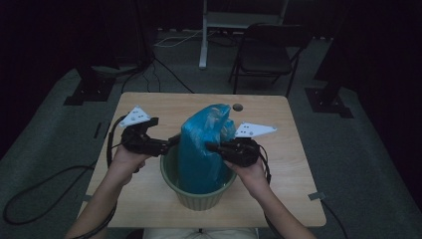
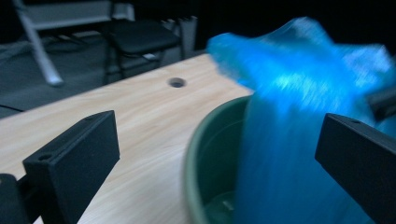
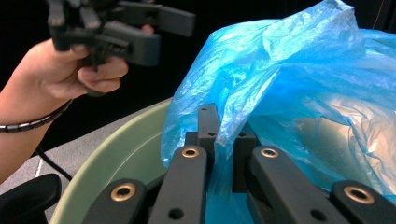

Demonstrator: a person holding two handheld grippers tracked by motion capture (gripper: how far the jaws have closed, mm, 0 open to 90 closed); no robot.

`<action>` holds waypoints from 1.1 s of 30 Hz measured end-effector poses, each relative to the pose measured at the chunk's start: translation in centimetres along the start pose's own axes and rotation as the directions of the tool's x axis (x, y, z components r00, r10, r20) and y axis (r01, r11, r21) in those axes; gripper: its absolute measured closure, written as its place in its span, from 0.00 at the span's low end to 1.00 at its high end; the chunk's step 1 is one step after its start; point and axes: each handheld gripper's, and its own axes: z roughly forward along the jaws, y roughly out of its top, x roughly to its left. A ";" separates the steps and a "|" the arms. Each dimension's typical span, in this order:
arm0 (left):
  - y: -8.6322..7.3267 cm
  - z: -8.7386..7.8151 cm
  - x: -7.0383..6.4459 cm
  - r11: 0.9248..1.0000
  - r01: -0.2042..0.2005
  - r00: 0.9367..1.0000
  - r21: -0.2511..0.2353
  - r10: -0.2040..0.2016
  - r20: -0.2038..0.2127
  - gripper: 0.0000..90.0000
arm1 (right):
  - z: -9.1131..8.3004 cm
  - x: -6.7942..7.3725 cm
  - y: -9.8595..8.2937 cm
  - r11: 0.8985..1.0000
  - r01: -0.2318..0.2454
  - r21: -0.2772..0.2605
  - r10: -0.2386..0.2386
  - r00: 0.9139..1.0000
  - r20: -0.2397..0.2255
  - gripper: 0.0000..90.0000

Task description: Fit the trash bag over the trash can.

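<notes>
Jaws of the right gripper (image 3: 219,135) are pinched on the blue bag (image 3: 299,93), which stands in the green bucket (image 1: 199,196). Left gripper (image 2: 215,154) gapes beside it. Film looks light, limp, probably slippery; grip bunched edge.

Worktop (image 1: 149,104): bare along far edge and both sides. Centre-front blocked by green bucket (image 1: 196,196); upright blue bag (image 1: 201,149) fills most of its mouth.

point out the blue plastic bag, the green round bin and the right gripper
blue plastic bag (image 1: 199,149), high view, its front side
green round bin (image 1: 199,198), high view, its near outer wall
right gripper (image 3: 223,140), right gripper view, between its fingertips
</notes>
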 end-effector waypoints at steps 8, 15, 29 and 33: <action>1.2 2.7 -0.3 0.998 0.045 0.989 0.037 -0.050 0.136 0.17 | -0.1 -0.3 -0.1 1.000 -0.004 -0.003 0.004 1.000 0.000 0.96; 0.9 3.7 -0.4 0.998 0.026 0.963 0.051 -0.039 0.267 0.54 | -0.2 -0.5 -0.2 1.000 -0.009 -0.003 0.009 1.000 0.007 0.96; -0.6 0.5 -2.3 0.997 -0.076 0.959 0.012 0.070 0.275 1.00 | -1.9 -0.7 -0.9 1.000 -0.020 -0.014 0.021 0.999 0.040 0.95; -1.7 -0.9 -3.7 0.993 -0.121 0.949 0.012 0.112 0.295 1.00 | -3.2 -0.4 -1.5 0.999 -0.042 -0.029 0.042 0.999 0.013 0.93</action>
